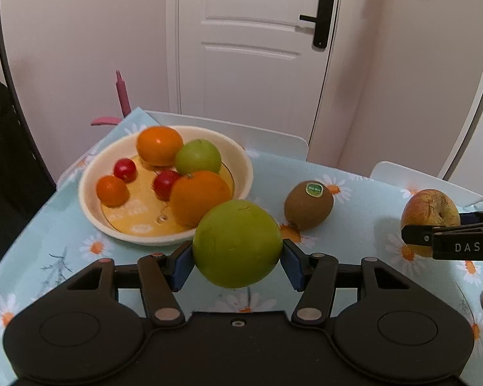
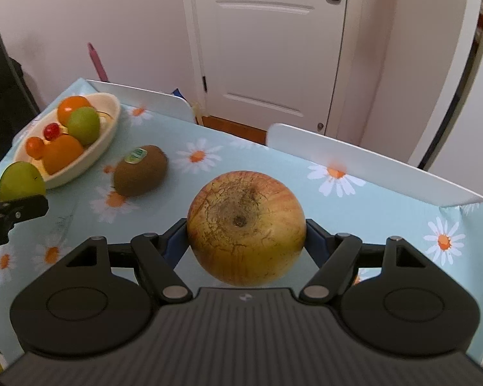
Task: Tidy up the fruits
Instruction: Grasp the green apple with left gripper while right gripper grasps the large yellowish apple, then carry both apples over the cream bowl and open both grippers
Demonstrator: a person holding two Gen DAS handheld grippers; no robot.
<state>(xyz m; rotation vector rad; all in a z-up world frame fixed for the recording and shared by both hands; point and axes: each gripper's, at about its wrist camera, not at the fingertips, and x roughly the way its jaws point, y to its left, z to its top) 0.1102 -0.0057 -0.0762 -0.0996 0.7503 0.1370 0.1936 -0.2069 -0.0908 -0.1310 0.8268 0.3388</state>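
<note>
Left gripper (image 1: 237, 262): jaws partly open, pads clamped on a green apple (image 1: 237, 243), held clear of the worktop (image 1: 364, 241) just in front of the cream bowl (image 1: 90, 212). Right gripper (image 2: 246, 241): jaws wide, both pads pressed against a yellow-red apple (image 2: 246, 230), stem pit toward the camera, lifted above the daisy-print cloth. Bowl contents: two oranges, a second green apple, a small orange fruit, two small red fruits. A kiwi (image 1: 308, 205) with sticker lies on the cloth between bowl and right gripper.

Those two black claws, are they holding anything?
Left gripper clamps a green apple by its sides; right gripper clamps a russeted apple likewise.
</note>
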